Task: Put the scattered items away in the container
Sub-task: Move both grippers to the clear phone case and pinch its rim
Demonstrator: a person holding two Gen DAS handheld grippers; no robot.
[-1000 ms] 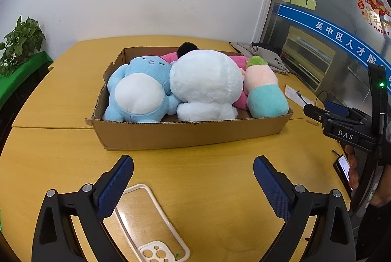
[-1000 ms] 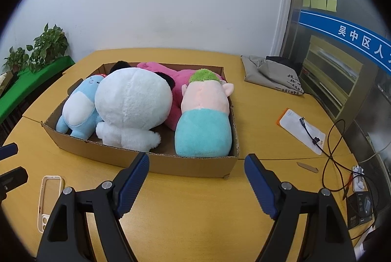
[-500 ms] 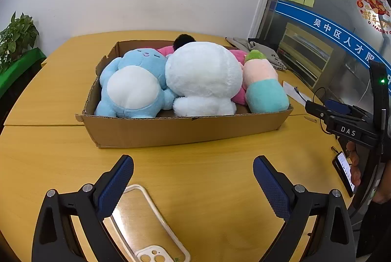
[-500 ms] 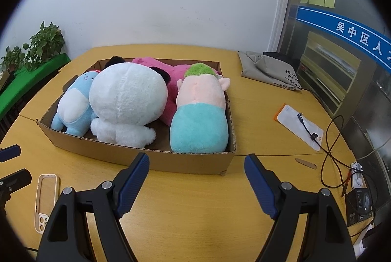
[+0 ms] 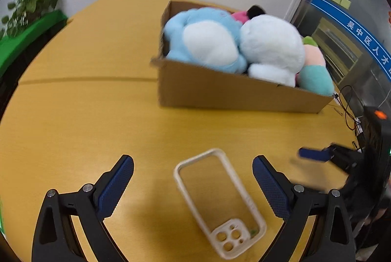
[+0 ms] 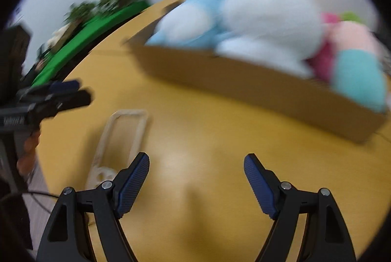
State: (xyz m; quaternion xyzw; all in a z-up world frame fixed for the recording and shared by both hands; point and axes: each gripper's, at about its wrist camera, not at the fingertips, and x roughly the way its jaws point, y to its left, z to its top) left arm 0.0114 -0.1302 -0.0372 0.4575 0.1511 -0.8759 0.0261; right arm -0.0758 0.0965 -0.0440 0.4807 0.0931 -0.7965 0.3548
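Observation:
A cardboard box [image 5: 220,93] on the yellow table [image 5: 85,115] holds a blue plush [image 5: 205,42], a white plush [image 5: 271,44], a pink one and a pink-and-teal one [image 5: 315,76]. The box also shows, blurred, in the right wrist view [image 6: 256,86]. A clear phone case with a white rim [image 5: 220,201] lies flat on the table in front of the box, between the jaws of my open, empty left gripper [image 5: 193,179]. In the right wrist view the case [image 6: 122,140] lies left of my open, empty right gripper [image 6: 196,174].
A green-covered ledge with a potted plant [image 5: 31,8] stands at the far left. Cables [image 5: 347,100] lie right of the box. The right gripper's blue tip [image 5: 315,154] shows at the right of the left wrist view. The left gripper [image 6: 53,96] shows at the left of the right wrist view.
Both grippers have swung left and lower toward the table. The phone case now lies between the left gripper's jaws. The right wrist view is motion-blurred. Both grippers stay open.

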